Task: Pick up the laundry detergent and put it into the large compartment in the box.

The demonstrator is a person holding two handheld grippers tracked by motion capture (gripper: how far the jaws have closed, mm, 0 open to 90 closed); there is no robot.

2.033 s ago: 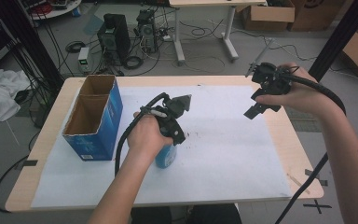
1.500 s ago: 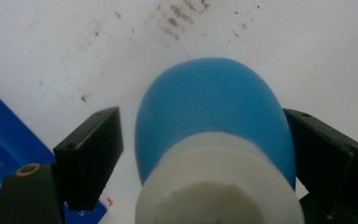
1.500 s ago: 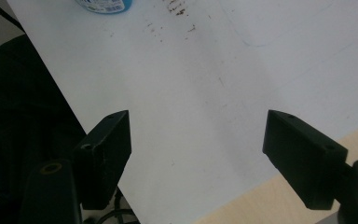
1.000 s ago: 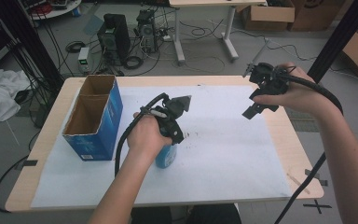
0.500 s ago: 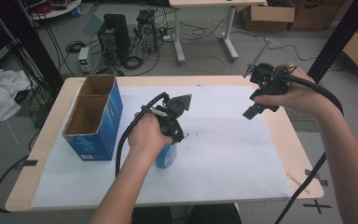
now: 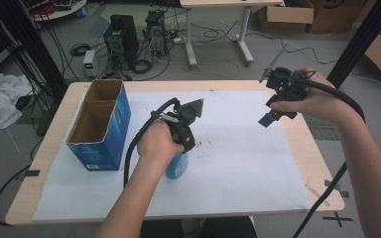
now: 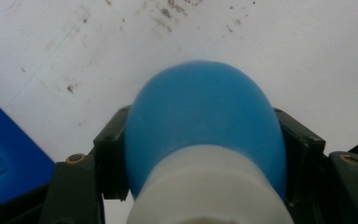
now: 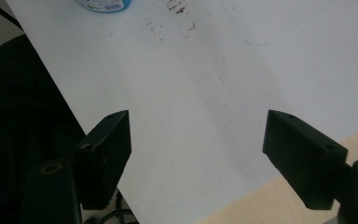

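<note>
A blue bottle (image 6: 177, 167) with a white neck stands on the white paper near the table's middle. My left gripper (image 6: 182, 148) comes down on it from above. Its jaws have just been closing, and in the left gripper view both pads (image 7: 112, 158) press against the sides of the blue bottle (image 7: 205, 116). My right gripper (image 6: 272, 101) is held in the air over the table's right side, well away from the bottle. It is open, and in the right gripper view nothing lies inside the right gripper (image 8: 198, 156).
An open blue cardboard box (image 6: 101, 126) stands at the table's left, close to my left arm. White paper (image 6: 248, 163) with small dark specks covers most of the wooden table (image 6: 322, 168). The bottle's base (image 8: 105, 4) shows at the top of the right gripper view.
</note>
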